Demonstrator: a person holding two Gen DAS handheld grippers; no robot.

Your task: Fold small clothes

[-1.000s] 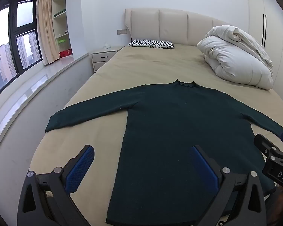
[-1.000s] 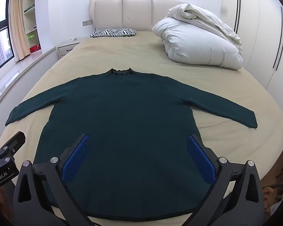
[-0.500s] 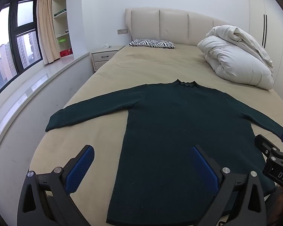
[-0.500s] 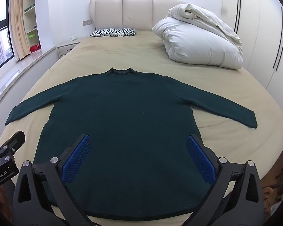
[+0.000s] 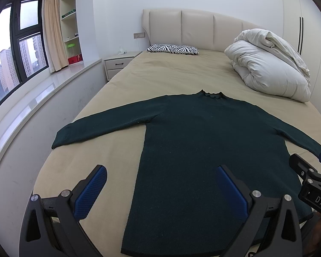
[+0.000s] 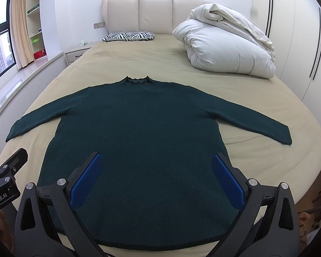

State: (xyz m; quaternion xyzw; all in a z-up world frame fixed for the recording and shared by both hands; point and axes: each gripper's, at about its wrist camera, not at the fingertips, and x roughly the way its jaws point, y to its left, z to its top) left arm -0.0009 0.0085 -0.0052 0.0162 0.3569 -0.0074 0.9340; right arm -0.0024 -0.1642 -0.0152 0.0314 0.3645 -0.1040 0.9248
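Observation:
A dark green long-sleeved sweater (image 5: 203,145) lies flat on the beige bed (image 5: 177,77), collar toward the headboard, both sleeves spread out. It also shows in the right wrist view (image 6: 143,132). My left gripper (image 5: 160,177) is open and empty, held above the sweater's near left hem. My right gripper (image 6: 156,167) is open and empty, held above the middle of the near hem. The right gripper shows at the right edge of the left wrist view (image 5: 310,177). The left gripper shows at the left edge of the right wrist view (image 6: 4,167).
A rolled white duvet (image 6: 226,49) lies at the far right of the bed. A zebra-striped pillow (image 6: 128,36) lies by the headboard. A nightstand (image 5: 117,65) and a window ledge (image 5: 38,94) run along the left. Wardrobe doors (image 6: 299,42) stand on the right.

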